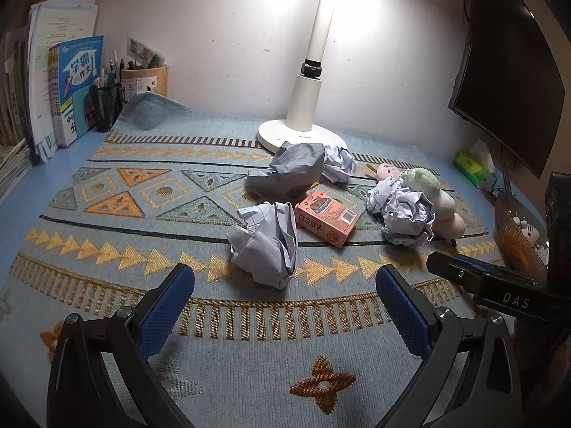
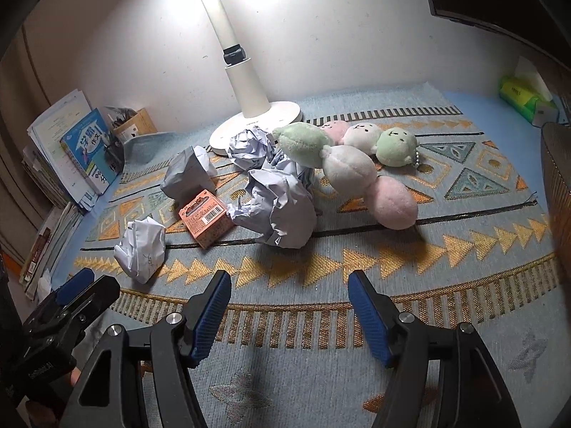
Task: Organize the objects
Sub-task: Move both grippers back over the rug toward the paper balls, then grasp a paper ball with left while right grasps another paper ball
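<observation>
Desk surface: patterned blue and orange woven mat covering a desk against a pale wall.
Left gripper: jaws spread wide with nothing between the blue pads, hovering above the mat at 6 o'clock in the left wrist view.
Right gripper: jaws apart and opening, nothing between them, hovering above the mat at 6 o'clock in the right wrist view.
Nearest paper: crumpled paper ball lies on the mat just beyond the left gripper, at 12 o'clock from its tips.
Box: small orange box lies flat at the centre of the clutter, touching that paper ball on its 3 o'clock side.
Other paper: grey crumpled sheet sits at 11 o'clock from the box; a second paper wad lies at 3 o'clock from the box in the right wrist view, straight ahead of the right gripper.
Plush toys: skewer plush of green, white and pink balls leans on that wad; a smaller skewer plush lies behind it.
Lamp: white desk lamp stands at 12 o'clock, its round base on the mat's far edge.
Left edge: upright books and pen holders at 10 o'clock in the left wrist view.
Right edge: dark monitor and green tissue pack at 2 o'clock in the left wrist view.
</observation>
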A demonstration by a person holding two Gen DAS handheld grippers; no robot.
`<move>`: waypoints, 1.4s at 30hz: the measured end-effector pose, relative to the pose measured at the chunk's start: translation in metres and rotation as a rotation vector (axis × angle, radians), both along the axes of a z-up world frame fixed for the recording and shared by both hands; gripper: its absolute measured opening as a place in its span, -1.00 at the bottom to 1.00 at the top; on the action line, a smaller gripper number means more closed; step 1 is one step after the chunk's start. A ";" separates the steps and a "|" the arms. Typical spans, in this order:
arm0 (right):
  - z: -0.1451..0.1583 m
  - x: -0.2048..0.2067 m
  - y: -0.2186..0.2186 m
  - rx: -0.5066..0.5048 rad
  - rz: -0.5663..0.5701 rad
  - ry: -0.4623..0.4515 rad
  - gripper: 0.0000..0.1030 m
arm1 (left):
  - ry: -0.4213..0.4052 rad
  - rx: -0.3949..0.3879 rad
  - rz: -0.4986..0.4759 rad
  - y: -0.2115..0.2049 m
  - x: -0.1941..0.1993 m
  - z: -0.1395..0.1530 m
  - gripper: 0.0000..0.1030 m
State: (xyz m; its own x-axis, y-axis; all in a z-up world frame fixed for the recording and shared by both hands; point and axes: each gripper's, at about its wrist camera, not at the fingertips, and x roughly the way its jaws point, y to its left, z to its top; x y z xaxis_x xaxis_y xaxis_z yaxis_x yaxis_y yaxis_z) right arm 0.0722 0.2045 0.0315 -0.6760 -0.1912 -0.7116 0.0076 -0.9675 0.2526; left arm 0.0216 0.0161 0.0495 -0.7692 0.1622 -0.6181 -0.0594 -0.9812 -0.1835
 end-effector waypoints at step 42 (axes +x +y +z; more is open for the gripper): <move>0.018 0.029 -0.021 0.004 0.132 0.042 -0.11 | -0.067 0.065 -0.128 0.016 -0.018 -0.004 -0.14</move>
